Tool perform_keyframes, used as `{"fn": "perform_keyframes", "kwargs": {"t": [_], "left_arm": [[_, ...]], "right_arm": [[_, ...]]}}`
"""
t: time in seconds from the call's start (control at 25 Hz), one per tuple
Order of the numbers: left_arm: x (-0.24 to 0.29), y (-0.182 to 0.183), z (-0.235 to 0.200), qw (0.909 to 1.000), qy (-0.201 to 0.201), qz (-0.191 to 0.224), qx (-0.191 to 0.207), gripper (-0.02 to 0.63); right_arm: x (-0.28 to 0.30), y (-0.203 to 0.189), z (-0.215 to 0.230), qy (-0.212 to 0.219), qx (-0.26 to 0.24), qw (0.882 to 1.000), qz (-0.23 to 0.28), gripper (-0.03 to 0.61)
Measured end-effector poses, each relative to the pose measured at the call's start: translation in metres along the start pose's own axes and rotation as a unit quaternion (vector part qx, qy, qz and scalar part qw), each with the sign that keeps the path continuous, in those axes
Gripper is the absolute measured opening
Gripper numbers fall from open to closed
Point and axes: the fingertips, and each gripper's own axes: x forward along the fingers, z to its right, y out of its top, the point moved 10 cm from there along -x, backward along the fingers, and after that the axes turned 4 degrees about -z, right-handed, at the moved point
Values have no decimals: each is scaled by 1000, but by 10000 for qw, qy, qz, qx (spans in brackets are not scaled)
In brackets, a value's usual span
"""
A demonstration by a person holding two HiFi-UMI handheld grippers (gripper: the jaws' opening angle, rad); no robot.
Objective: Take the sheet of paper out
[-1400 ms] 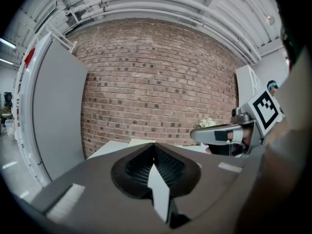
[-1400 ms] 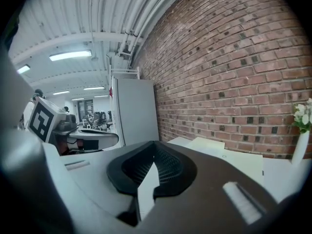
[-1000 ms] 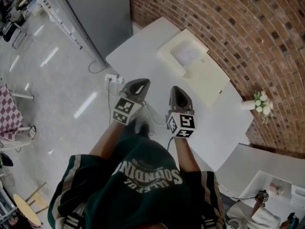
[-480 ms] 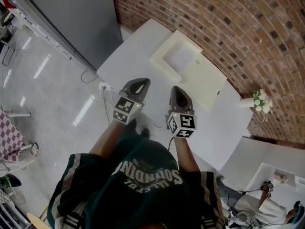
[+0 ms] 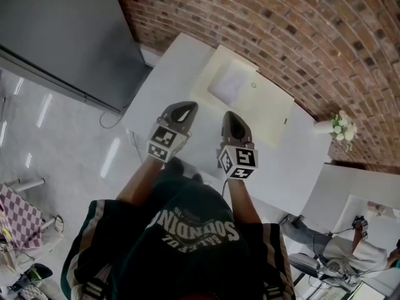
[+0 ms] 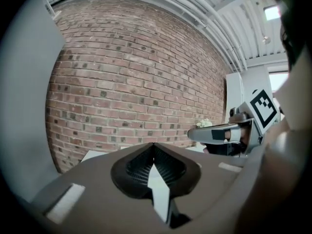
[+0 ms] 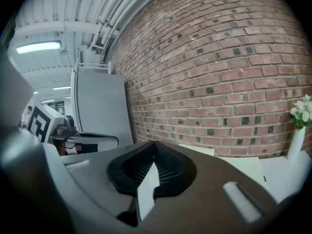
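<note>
A cream flat machine lies on the white table against the brick wall. A white sheet of paper rests in its raised left part. My left gripper hangs over the table's near edge, short of the machine, shut with nothing in it. My right gripper is beside it, also shut and empty, its tip close to the machine's near side. In the left gripper view the jaws meet at the tip. The right gripper view shows the same closed jaws, with the cream machine behind them.
A white vase of flowers stands at the table's right end by the brick wall. A grey cabinet stands to the left. A cable trails on the floor. Another white table and a seated person are at the lower right.
The person has walked closer to the table. Both grippers, shut throughout, have gone from above the floor to over the table's near edge, nearer the machine.
</note>
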Motion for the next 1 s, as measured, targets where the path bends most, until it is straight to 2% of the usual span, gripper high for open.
{"fn": "perform_keyframes", "kwargs": {"t": [0.52,0.76,1.0], "left_arm": [[31,-4,-49,9968,-759,-206,161,11],[38,0,-43,9948,-976,-234,165,11],[45,-5,-38,9937,-1054,-309,216,11]], "right_arm": [[31,-2,-13,-819,349,9960,-89,2],[22,-6,-9,-1055,456,9933,-147,2],[19,-9,-4,-1079,490,9928,-160,2]]}}
